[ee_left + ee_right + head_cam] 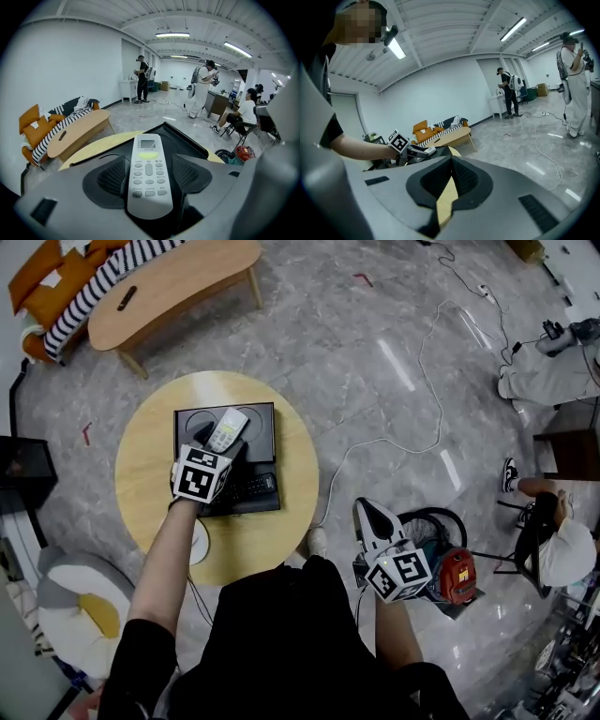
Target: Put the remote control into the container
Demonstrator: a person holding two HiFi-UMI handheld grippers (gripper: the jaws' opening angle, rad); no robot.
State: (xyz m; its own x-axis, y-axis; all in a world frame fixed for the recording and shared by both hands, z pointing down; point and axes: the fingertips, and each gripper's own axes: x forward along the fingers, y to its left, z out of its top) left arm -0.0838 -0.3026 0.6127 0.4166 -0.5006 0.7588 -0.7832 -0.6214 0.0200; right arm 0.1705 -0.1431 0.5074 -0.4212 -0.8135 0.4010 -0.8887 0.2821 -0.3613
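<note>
Over the container (261, 420), remote control (148, 180) sits between left gripper's (150, 161) released jaws, pads not pressing; right gripper (452, 164) clenched, empty.

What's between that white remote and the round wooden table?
The black container, sitting on the table; the head view shows the remote over it.

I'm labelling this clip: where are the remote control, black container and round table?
remote control (149, 173), left gripper view, on its buttons.
black container (260, 432), head view, bare floor at right.
round table (272, 535), head view, bare wood below container.
</note>
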